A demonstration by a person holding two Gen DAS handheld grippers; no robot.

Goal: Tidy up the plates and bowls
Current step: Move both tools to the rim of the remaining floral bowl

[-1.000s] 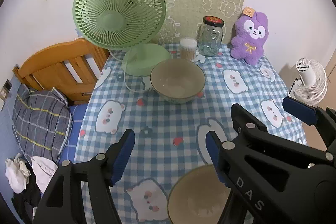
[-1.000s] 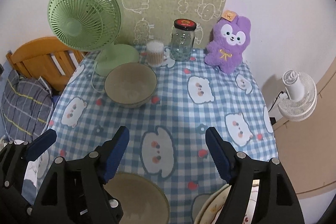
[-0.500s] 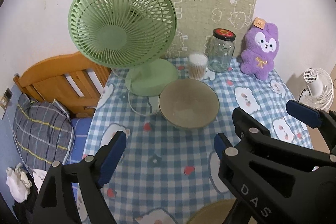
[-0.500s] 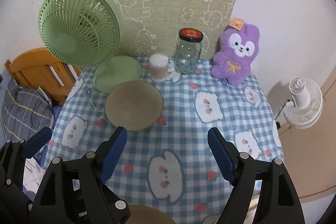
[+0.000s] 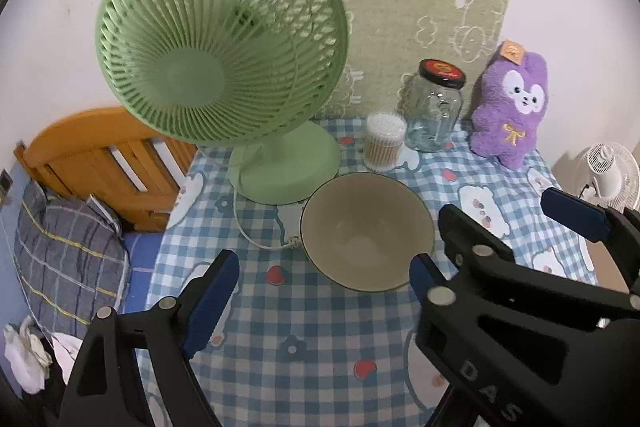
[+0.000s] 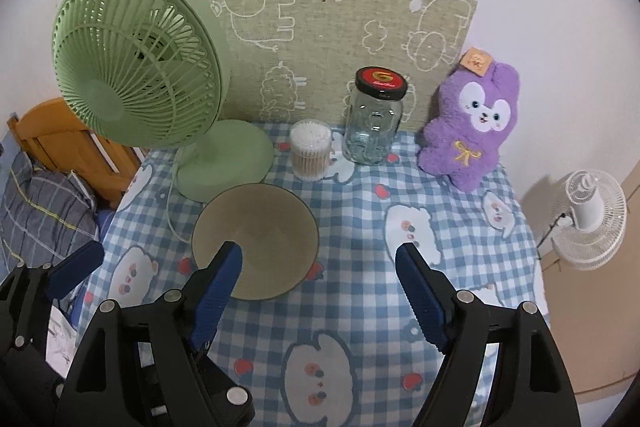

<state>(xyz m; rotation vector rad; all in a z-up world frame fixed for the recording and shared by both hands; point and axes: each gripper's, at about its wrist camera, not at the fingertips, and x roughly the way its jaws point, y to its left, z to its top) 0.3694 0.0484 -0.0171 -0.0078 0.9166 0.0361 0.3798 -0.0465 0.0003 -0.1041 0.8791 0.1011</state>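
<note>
One beige bowl [image 5: 366,231] with a dark rim stands empty on the blue checked tablecloth [image 5: 320,339], just in front of the fan's base. My left gripper [image 5: 322,269] is open over the cloth, its blue pads on either side of the bowl's near rim and not touching it. My right gripper [image 6: 318,261] is open too, with nothing between its fingers. In the right wrist view the bowl [image 6: 256,239] lies behind its left finger. The right gripper [image 5: 516,219] shows at the right of the left wrist view. No plate is in view.
A green desk fan [image 5: 220,39] stands at the back left, its white cord [image 5: 256,231] lying beside the bowl. A cup of cotton swabs [image 5: 384,143], a glass jar [image 5: 434,111] and a purple plush [image 5: 512,103] line the wall. A wooden bed frame [image 5: 104,155] is left of the table.
Both grippers have moved forward over the table toward the far bowl. The near bowl and plate have slipped out of view below. The left jaws have widened a little.
</note>
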